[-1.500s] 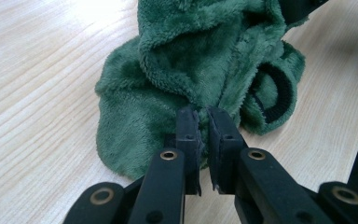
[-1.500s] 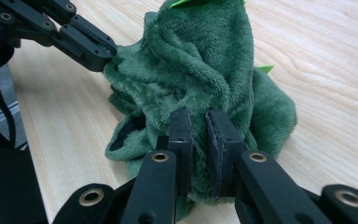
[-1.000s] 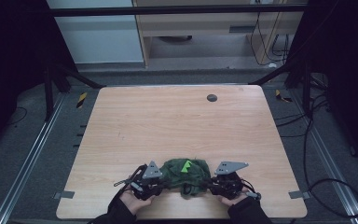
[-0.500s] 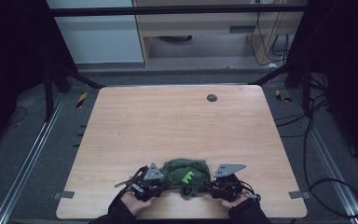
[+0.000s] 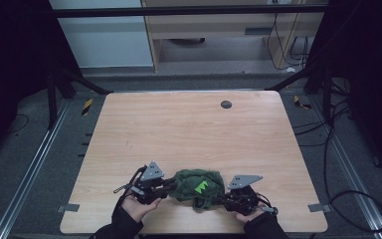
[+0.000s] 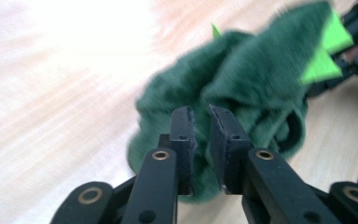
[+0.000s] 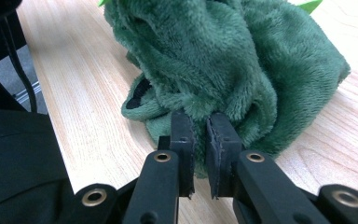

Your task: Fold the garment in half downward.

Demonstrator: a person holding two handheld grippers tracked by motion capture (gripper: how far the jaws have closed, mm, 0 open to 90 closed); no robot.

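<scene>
A dark green plush cloth (image 5: 186,181) (image 6: 261,79) (image 7: 242,56) with a neon green patch (image 5: 201,187) lies bunched near the table's front edge. My left gripper (image 5: 171,185) (image 6: 200,114) is at the cloth's left edge. Its jaws have just been opening a little, with a fold of cloth still in the narrow gap. My right gripper (image 5: 218,199) (image 7: 200,119) is at the cloth's right edge. Its jaws have just been closing, and they pinch a fold at their tips.
The wooden table (image 5: 189,129) has a small dark round cap (image 5: 226,104) near its far edge. A person's hands and dark sleeves come in at the bottom. Cables and dark frame posts stand around the table on the floor.
The left gripper has risen slightly with its edge of the cloth. The cloth looks more bunched and its neon patch sits nearer the front. The right hand has stayed put.
</scene>
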